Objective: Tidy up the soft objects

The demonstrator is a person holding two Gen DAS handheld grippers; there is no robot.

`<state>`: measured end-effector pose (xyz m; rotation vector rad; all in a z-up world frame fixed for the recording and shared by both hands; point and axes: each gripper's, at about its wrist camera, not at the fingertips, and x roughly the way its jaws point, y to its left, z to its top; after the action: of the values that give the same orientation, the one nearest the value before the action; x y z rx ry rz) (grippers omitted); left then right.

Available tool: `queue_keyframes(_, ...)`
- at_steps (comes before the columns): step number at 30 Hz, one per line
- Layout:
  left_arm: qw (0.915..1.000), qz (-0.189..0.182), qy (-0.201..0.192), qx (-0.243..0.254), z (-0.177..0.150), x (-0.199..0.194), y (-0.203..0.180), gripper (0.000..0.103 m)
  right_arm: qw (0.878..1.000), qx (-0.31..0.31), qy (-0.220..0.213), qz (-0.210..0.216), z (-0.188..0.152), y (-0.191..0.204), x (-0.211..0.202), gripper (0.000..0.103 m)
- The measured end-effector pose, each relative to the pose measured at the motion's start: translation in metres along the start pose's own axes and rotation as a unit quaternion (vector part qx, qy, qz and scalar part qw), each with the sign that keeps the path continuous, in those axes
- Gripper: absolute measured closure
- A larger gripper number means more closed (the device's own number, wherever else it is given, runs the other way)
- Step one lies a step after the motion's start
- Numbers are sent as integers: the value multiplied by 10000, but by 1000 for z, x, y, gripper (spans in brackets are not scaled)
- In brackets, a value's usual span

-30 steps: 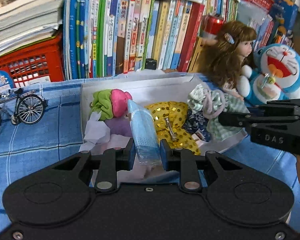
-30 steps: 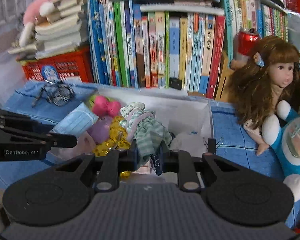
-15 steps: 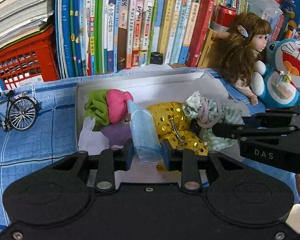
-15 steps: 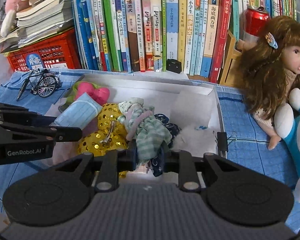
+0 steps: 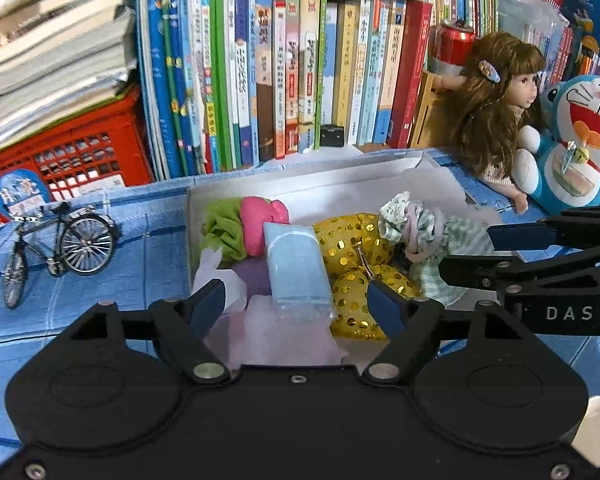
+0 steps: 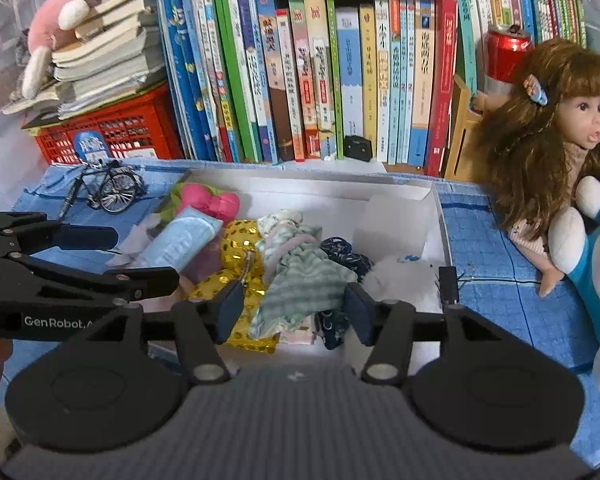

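A white box [image 5: 300,176] on the blue cloth holds several soft things. The light blue face mask pack [image 5: 298,268] lies in it between the jaws of my left gripper [image 5: 294,302], which are opening and no longer touch it. Beside it lie a pink and green scrunchie [image 5: 256,224] and a gold sequin bow [image 5: 352,248]. My right gripper [image 6: 293,310] is opening too; the green striped cloth [image 6: 300,280] rests loose between its pads, on a dark blue cloth [image 6: 348,256]. Each gripper shows in the other's view, left gripper [image 6: 140,258], right gripper [image 5: 470,254].
A doll [image 5: 496,108] and a blue plush cat [image 5: 580,140] sit right of the box. A small model bicycle [image 5: 56,248] stands to its left, before a red crate [image 5: 68,152]. A row of books [image 5: 300,72] and a red can [image 6: 504,56] close off the back.
Both grippers have opened wide. The left let go of the mask pack and the right let go of the striped cloth; both things now lie in the box.
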<state>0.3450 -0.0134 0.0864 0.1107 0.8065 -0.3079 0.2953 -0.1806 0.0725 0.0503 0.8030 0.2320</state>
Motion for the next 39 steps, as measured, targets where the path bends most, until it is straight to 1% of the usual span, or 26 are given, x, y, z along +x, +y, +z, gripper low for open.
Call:
queue_keyframes(7, 9991, 139, -386, -72, -7, -45, -5, 18, 9989, 13, -452, 120, -4, 3, -42, 26)
queue_keyframes(14, 9963, 270, -811, 69, -23, -95, -21, 13, 9956, -70, -913, 198, -17, 10, -90, 19)
queue_keyframes(17, 9946, 285, -989, 132, -33, -116, -30, 11, 9931, -185, -1143, 162, -25, 13, -111, 17)
queue_keyframes(19, 9936, 276, -1088, 146, -40, -127, -35, 11, 9919, -332, -1221, 143, -32, 15, -125, 16)
queue_keyframes(25, 9916, 132, -1288, 6, -68, -159, -47, 10, 9866, -429, -1567, 123, -54, 20, -157, 15)
queue_keyframes(31, 9893, 84, -1458, -53, -98, -181, -57, 9, 9807, -526, -1881, 94, -78, 24, -182, 10)
queue_keyframes(39, 9848, 223, -1697, -288, -143, -197, -60, 8, 9759, -530, -2118, -4, -120, 23, -199, 6)
